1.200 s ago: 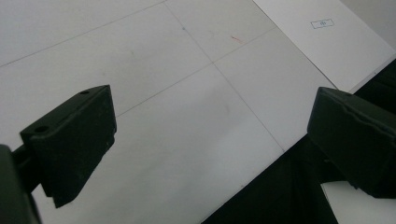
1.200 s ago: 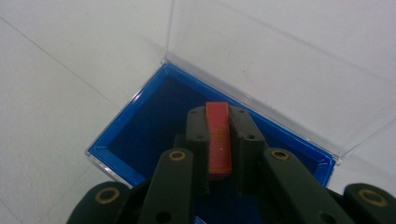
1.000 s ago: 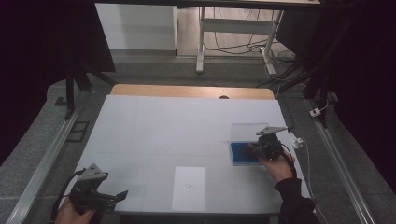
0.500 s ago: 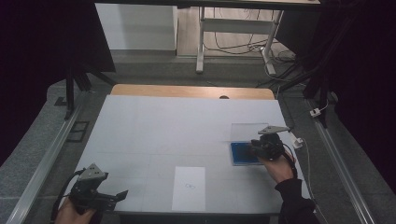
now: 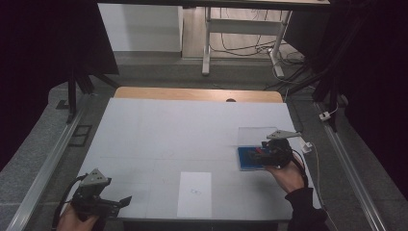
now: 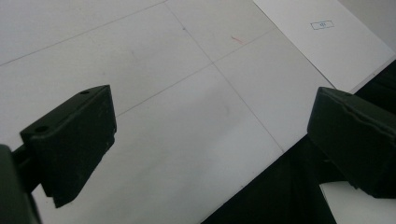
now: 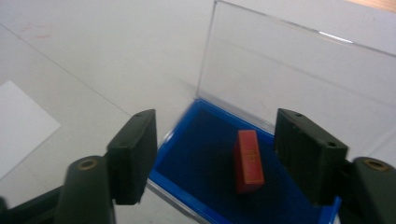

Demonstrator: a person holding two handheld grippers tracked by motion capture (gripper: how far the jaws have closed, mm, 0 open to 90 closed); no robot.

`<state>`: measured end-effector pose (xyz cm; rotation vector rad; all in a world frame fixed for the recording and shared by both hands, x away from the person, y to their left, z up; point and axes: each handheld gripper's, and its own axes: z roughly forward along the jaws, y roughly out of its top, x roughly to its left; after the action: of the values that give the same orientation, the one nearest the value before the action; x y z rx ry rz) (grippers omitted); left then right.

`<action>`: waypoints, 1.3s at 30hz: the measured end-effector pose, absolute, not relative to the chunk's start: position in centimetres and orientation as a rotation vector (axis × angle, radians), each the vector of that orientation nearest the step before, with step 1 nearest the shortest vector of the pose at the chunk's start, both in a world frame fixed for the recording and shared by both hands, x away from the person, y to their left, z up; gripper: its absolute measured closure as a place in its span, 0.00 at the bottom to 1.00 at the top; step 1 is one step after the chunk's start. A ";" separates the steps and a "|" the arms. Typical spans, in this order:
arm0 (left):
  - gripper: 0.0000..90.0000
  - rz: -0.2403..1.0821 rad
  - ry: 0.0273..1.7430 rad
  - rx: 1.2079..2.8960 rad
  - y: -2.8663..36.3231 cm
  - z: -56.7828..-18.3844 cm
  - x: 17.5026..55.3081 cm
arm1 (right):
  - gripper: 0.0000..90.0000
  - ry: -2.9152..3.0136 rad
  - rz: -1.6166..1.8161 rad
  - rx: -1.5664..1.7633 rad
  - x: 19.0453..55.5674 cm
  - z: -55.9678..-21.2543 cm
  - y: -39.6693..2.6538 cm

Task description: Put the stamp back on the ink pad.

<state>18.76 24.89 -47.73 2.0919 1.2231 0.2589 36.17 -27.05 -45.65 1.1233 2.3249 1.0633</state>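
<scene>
A shallow blue box [image 5: 246, 162] [image 7: 201, 154] lies on the right part of the white table, its clear lid [image 5: 257, 135] [image 7: 289, 70] standing open at the far side. A small red block [image 7: 247, 161] lies inside on the blue lining. My right gripper [image 5: 253, 155] [image 7: 219, 144] hovers just over the box. Its jaws have just been opening and now stand apart on either side of the block without touching it. My left gripper [image 5: 124, 201] [image 6: 210, 135] is open and holds nothing, low over the table's front left corner.
A white sheet of paper [image 5: 195, 193] [image 6: 308, 42] with a small printed mark lies near the front edge, between the two hands. A wooden strip [image 5: 197, 94] borders the table's far side. Metal rails run along both sides, and a small white plug [image 5: 306, 144] lies right of the box.
The right gripper has shifted very slightly over the blue box. The left gripper has stayed where it was.
</scene>
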 end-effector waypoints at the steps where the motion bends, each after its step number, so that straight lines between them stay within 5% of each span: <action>1: 0.02 0.259 1.223 2.092 24.9 -47.7 18.8 | 0.28 2.323 1.068 1.126 36.1 -45.6 -27.0; 9: 0.02 0.258 1.226 2.089 24.9 -47.7 18.8 | 0.11 2.329 1.128 1.168 35.4 -45.2 -26.4; 39: 0.02 0.252 1.229 2.082 25.0 -47.7 18.8 | 0.00 2.359 1.179 1.122 30.2 -43.9 -27.1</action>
<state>18.78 25.00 -47.74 2.0821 1.2294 0.2517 30.22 -27.11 -43.91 1.1219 2.3591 1.1786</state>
